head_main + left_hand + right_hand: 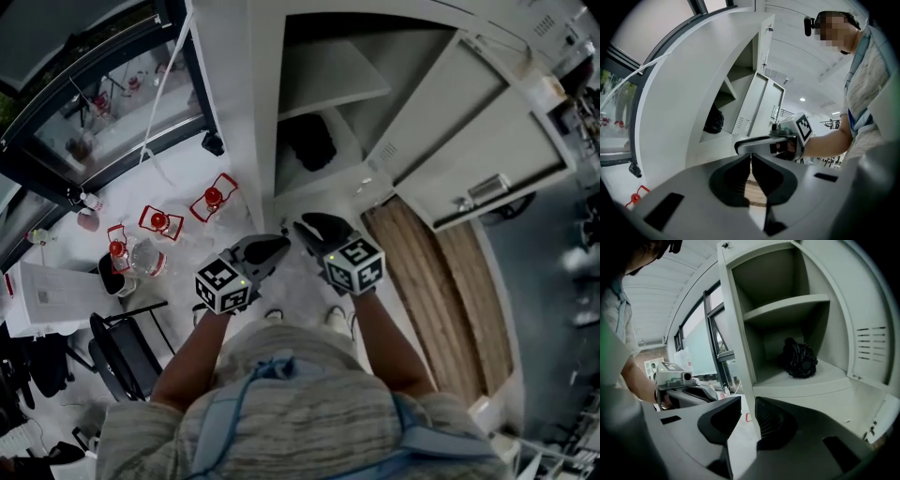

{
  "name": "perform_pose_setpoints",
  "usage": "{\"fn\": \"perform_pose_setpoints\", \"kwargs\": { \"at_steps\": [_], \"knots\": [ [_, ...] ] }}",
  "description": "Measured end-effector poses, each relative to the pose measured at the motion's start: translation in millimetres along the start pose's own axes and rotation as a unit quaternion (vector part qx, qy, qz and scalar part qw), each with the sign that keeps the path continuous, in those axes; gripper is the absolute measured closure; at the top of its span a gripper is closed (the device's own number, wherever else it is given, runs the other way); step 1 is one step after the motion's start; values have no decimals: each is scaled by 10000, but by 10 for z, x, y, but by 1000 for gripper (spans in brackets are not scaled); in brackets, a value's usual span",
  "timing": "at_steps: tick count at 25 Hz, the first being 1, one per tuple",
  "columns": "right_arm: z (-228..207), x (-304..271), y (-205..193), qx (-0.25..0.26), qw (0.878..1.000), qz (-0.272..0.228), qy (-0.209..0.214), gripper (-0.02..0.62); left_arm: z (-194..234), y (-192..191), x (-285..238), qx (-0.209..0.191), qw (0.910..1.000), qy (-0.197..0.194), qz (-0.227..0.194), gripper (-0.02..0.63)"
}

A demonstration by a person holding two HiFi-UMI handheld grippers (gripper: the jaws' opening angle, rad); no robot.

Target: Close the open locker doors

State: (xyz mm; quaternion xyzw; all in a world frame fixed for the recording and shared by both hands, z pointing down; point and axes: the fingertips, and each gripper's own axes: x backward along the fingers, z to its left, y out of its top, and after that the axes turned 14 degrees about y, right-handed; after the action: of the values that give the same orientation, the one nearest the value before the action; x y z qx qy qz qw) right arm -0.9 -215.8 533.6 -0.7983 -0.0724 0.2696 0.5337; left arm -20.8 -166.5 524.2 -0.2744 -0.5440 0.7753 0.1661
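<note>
head view: my left tongs [268, 250], pressed together, and right tongs [317, 229], spread empty, face the open locker door [473, 141] at upper right.

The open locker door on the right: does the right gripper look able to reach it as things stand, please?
Probably yes: the right gripper hangs empty before the locker, and nothing stands between it and the open door swung out to its right.
</note>
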Motion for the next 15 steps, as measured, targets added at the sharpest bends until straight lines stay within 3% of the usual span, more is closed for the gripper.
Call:
{"fn": "perform_pose_setpoints", "kwargs": {
  "at_steps": [15],
  "knots": [
    [-258,1639,301,219,9909,-974,-900,514,-839,543,-673,-39,9961,-785,-393,603]
  ]
}}
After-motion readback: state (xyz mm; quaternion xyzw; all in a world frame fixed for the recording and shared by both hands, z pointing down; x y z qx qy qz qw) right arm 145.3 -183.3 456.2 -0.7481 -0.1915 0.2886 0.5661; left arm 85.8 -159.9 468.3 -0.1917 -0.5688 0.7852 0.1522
